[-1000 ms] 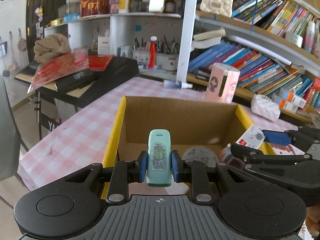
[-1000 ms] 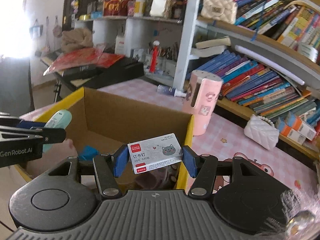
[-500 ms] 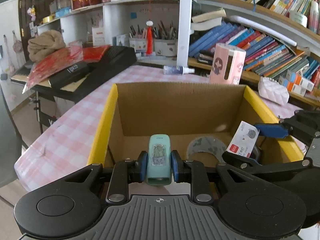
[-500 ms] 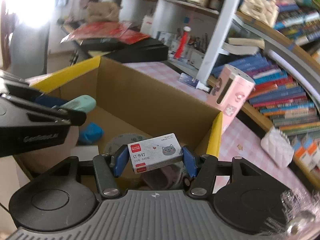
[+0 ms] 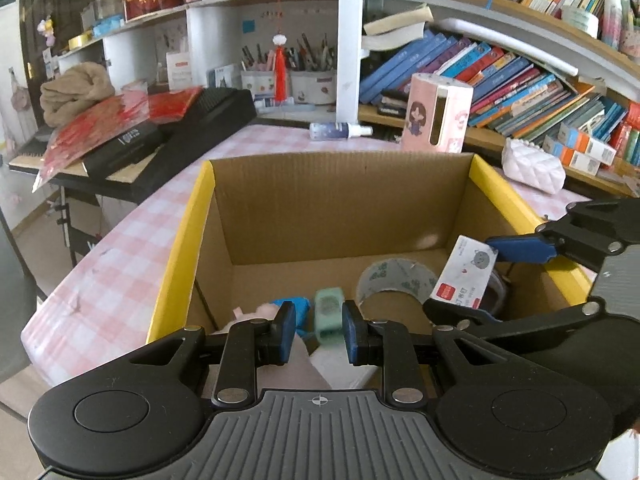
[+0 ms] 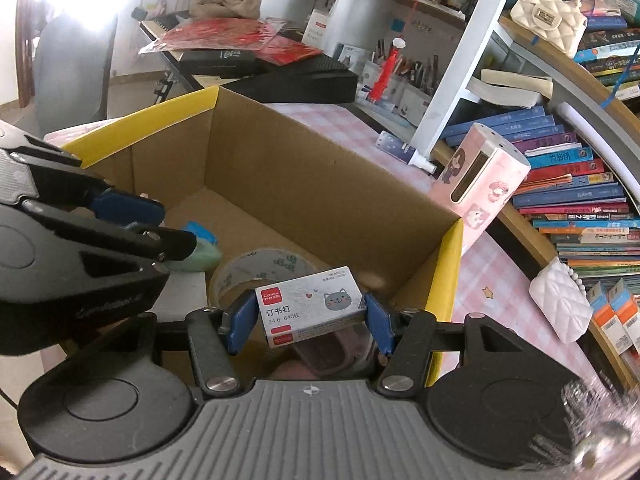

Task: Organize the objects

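Jaws parting on the left gripper [image 5: 319, 326], blue pads clear of the smooth mint-green plastic case [image 5: 329, 313] lying between them, low centre of frame on the box floor. Right gripper [image 6: 306, 318] clamps both ends of the small glossy white cardboard staple box [image 6: 310, 304] with its grey cat print. Beyond lies a printed tape roll [image 6: 262, 270], ringed by the corrugated yellow-edged cardboard box [image 5: 340, 196] on pink checked tablecloth [image 5: 112, 264].
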`<state>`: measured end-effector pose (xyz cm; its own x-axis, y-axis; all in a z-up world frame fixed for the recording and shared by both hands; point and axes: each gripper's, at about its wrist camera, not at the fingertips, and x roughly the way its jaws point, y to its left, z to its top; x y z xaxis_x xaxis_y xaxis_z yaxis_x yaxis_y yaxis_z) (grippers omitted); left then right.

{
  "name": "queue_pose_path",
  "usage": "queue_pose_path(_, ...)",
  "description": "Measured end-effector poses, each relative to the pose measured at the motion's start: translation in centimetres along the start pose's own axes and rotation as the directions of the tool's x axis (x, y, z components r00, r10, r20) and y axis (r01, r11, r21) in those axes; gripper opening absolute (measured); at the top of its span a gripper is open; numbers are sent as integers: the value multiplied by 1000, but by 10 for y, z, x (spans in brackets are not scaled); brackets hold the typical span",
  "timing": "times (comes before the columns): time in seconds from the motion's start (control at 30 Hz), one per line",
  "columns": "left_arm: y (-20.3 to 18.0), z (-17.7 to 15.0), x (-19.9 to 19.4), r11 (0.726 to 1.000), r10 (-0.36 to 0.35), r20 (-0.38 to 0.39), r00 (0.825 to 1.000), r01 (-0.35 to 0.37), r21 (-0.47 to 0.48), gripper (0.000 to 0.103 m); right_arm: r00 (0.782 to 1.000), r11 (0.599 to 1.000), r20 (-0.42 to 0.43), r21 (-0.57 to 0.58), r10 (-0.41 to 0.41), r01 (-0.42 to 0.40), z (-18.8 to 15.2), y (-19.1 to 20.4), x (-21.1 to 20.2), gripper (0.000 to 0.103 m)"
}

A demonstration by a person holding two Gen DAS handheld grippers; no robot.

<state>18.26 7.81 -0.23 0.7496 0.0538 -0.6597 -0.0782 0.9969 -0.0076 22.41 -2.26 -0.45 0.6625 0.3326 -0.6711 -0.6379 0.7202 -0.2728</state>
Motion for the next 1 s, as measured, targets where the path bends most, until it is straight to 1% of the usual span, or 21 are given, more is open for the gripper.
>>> queue_pose_path(0.07,0,1,-5,1000,4,21,1000,-4,-3,27,1000,1000,5,10,-2,2,0,0,-1,56)
queue_pose_path(0.13,1,2,-12,1000,10,40,999,-9,-9,34,1000,1000,15,13,-2,2,-1,1,-4,56)
queue_pose_path(0.2,2,2,-20,1000,14,70,997,-12,-21,45,999,1000,39,15,-7,6,-1,4,-11,59)
queue_pose_path(0.37,5,3,-43,998,32,137,990,-25,-53,54,994,999,105,36,-42,38,1,5,-32,63)
queue_pose_path(0.47,10,1,-59,997,41,178,983,-28,-75,65,987,996,142,65,-69,61,2,4,-49,65)
queue_pose_path(0.53,12,0,-70,996,48,205,978,-32,-84,70,983,993,163,92,-88,73,1,3,-59,66)
queue_pose_path(0.6,15,-2,-79,995,57,224,973,-37,-94,76,978,989,179,124,-106,84,0,3,-69,67)
queue_pose_path(0.73,21,-10,-94,993,65,240,969,-39,-113,79,971,976,193,191,-139,101,-3,5,-86,69)
queue_pose_path(1.0,31,-37,-115,991,65,229,971,-35,-132,85,964,948,174,283,-201,147,-22,21,-114,74)
